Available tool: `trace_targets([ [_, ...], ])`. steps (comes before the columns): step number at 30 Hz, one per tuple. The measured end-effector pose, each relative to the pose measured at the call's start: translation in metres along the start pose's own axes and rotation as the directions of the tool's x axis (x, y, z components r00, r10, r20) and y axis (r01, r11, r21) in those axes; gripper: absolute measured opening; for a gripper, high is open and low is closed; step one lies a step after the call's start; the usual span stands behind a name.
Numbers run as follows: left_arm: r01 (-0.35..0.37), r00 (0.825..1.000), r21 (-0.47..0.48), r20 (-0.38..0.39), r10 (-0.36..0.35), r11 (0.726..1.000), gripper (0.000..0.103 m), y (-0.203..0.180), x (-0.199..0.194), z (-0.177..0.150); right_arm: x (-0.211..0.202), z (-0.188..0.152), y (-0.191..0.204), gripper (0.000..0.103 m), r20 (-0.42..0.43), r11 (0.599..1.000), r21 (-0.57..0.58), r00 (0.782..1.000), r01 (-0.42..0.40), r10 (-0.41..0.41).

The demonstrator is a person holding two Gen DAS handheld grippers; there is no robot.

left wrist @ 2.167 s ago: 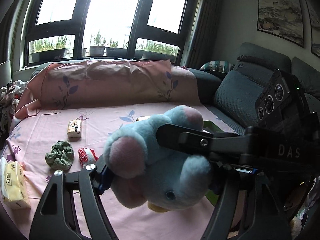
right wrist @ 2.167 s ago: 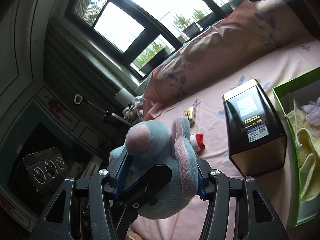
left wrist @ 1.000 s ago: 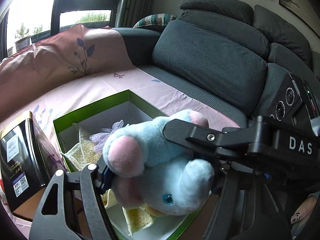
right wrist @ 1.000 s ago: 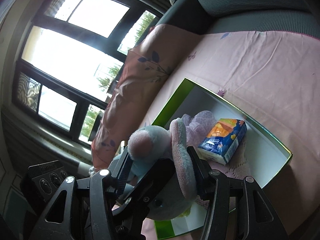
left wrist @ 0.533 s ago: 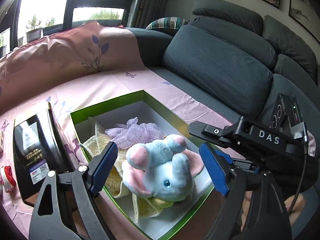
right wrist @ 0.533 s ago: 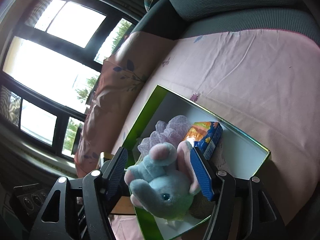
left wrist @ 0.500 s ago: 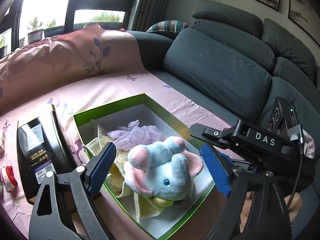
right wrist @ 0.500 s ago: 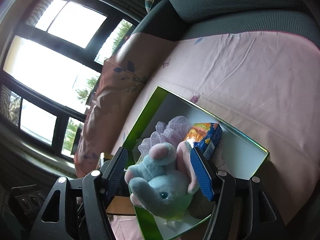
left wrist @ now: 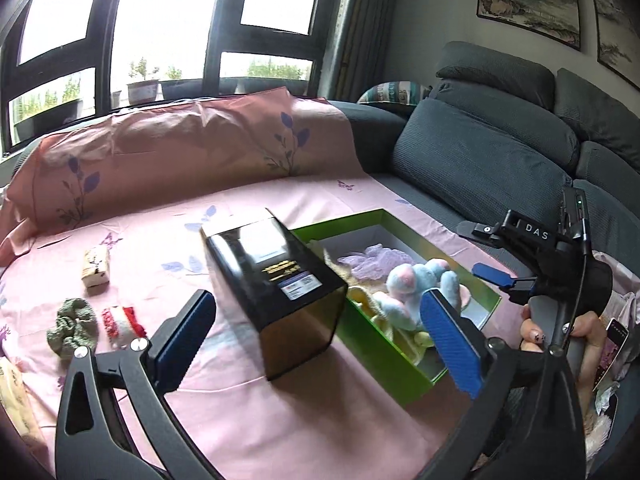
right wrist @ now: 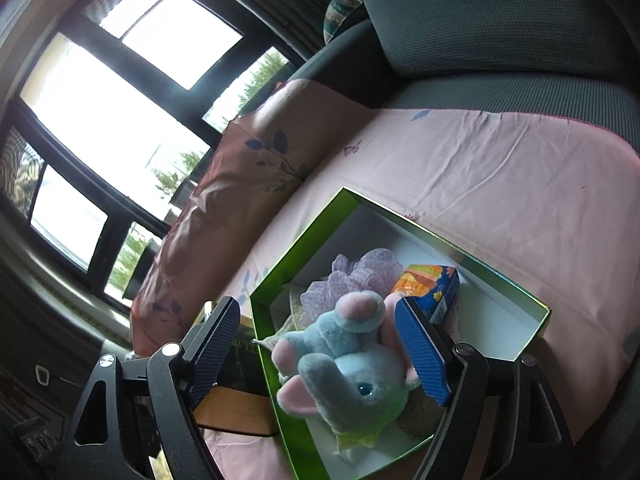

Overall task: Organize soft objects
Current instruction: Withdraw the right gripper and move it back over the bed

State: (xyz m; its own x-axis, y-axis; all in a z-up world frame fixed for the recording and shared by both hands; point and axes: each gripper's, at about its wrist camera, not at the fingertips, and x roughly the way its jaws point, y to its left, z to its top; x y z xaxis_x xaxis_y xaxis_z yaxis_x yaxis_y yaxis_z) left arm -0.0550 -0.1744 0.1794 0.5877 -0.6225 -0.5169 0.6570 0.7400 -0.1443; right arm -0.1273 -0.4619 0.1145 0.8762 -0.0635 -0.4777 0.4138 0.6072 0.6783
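Note:
A light-blue plush with pink ears [right wrist: 348, 380] lies in the green box [right wrist: 300, 248], on a yellow towel [left wrist: 368, 300] beside a purple mesh puff [right wrist: 360, 272] and a blue-orange tissue packet [right wrist: 432, 284]. My right gripper [right wrist: 316, 308] hovers just over the plush. Its jaws are opening and its blue pads stand clear of the toy on both sides. My left gripper [left wrist: 316, 300] is back from the box, jaws opening wide with nothing between them. In the left wrist view the plush [left wrist: 416, 288] shows past its right finger, and the right gripper [left wrist: 480, 252] sits over the box's far side.
A black tin [left wrist: 276, 276] stands tilted against the green box's left wall. On the pink sheet to the left lie a green knitted scrunchie [left wrist: 72, 324], a red-and-white soft item [left wrist: 120, 320] and a small beige pack [left wrist: 96, 268]. A grey sofa back [left wrist: 480, 152] rises on the right.
Both grippers have let go of the plush, which now rests in the green box. Both sets of jaws have spread wider. The left gripper has drawn back to the left, behind the black tin.

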Motion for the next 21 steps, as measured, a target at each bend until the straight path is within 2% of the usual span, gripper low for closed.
trace_targets([
  [2,-0.05,0.999,-0.024,0.016,0.051,0.998,0.102,0.02,-0.012,-0.007,-0.004,-0.001,0.01,0.093,0.042,0.999,-0.036,0.999,0.03,-0.028],
  [5,-0.132,0.99,-0.067,0.035,0.135,0.989,0.102,0.052,-0.026,-0.017,-0.01,-0.005,0.024,0.094,0.097,0.993,-0.101,0.994,0.061,-0.051],
  [8,-0.276,0.957,-0.131,0.053,0.284,0.952,0.102,0.086,-0.036,-0.03,-0.013,-0.009,0.039,0.095,0.123,0.984,-0.159,0.991,0.079,-0.059],
  [10,-0.341,0.934,-0.196,0.045,0.356,0.919,0.102,0.112,-0.036,-0.041,-0.014,-0.013,0.048,0.095,0.141,0.977,-0.191,0.988,0.092,-0.065],
  [11,-0.355,0.928,-0.233,0.031,0.372,0.905,0.102,0.124,-0.035,-0.046,-0.015,-0.016,0.054,0.095,0.147,0.973,-0.209,0.987,0.097,-0.067],
  [14,-0.37,0.924,-0.322,-0.031,0.381,0.872,0.102,0.158,-0.032,-0.061,-0.012,-0.024,0.071,0.095,0.157,0.956,-0.269,0.985,0.115,-0.074],
  [17,-0.401,0.91,-0.409,-0.071,0.409,0.82,0.102,0.184,-0.037,-0.068,-0.007,-0.034,0.088,0.095,0.165,0.931,-0.335,0.982,0.148,-0.096],
  [19,-0.381,0.915,-0.447,-0.056,0.399,0.809,0.102,0.193,-0.045,-0.072,-0.006,-0.041,0.102,0.095,0.18,0.911,-0.377,0.978,0.166,-0.104],
  [21,-0.361,0.921,-0.466,-0.044,0.386,0.808,0.102,0.199,-0.053,-0.074,-0.01,-0.049,0.116,0.095,0.199,0.901,-0.408,0.978,0.147,-0.07],
])
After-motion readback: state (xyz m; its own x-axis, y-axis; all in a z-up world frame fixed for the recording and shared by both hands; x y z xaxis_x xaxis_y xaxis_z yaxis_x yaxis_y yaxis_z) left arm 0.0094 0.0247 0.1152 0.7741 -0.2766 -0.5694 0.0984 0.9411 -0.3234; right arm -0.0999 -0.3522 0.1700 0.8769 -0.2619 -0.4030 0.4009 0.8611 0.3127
